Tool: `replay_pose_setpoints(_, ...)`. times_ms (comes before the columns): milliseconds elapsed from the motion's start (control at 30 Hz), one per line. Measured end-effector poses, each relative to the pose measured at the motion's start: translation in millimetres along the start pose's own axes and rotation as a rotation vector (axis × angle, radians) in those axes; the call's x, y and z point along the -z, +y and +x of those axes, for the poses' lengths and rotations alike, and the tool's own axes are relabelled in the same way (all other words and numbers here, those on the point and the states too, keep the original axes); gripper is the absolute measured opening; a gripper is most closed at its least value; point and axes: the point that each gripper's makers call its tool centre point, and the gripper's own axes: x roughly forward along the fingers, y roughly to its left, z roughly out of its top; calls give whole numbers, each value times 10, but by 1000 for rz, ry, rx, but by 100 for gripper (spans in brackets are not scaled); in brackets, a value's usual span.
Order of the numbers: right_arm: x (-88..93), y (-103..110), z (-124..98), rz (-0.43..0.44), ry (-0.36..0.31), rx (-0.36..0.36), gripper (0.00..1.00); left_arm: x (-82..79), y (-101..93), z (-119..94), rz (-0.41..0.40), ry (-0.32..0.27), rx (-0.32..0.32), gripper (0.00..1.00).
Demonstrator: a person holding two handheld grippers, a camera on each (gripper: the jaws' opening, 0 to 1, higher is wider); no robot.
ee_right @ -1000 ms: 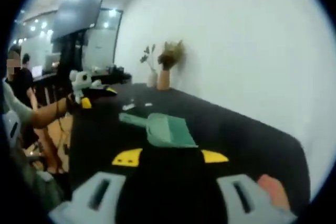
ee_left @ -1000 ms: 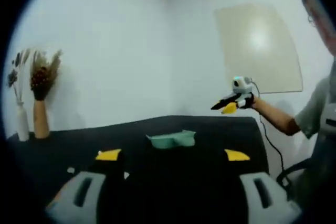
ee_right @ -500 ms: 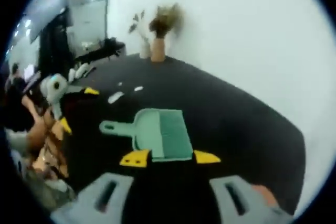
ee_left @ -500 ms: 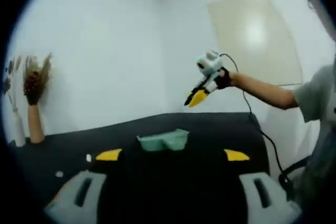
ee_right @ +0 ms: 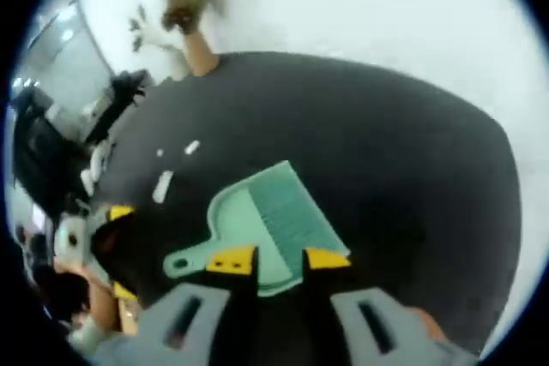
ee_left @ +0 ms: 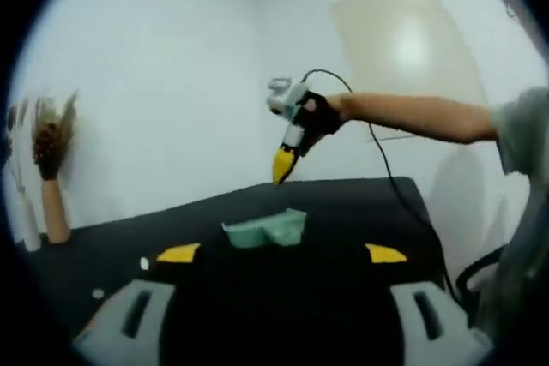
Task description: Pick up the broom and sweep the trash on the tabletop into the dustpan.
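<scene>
In your left gripper view, your right gripper [ee_left: 283, 165] has swung over the dustpan [ee_left: 262, 229], tips down; left gripper [ee_left: 281, 253] jaws apart. In your right gripper view, right jaws straddle the dustpan, part closed; white scraps [ee_right: 162, 185] lie beyond.

Surface finish noted.
Dustpan [ee_right: 273, 227]: smooth green plastic, ribbed pan. Bench [ee_right: 412, 160]: matt black covering. Scraps [ee_right: 162, 185]: white paper.
</scene>
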Motion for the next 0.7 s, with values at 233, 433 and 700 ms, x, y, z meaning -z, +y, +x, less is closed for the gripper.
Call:
replay_pose_setpoints(233,109,57,169,115,103,62,19,-43,34,2,12,-21,29,75)
replay_pose_setpoints(433,228,-36,370,170,138,150,23,-41,-2,-25,-41,-70,64,75)
replay_pose_setpoints(700,257,11,645,232,209,175,21,-81,-53,-38,-39,-92,91,75)
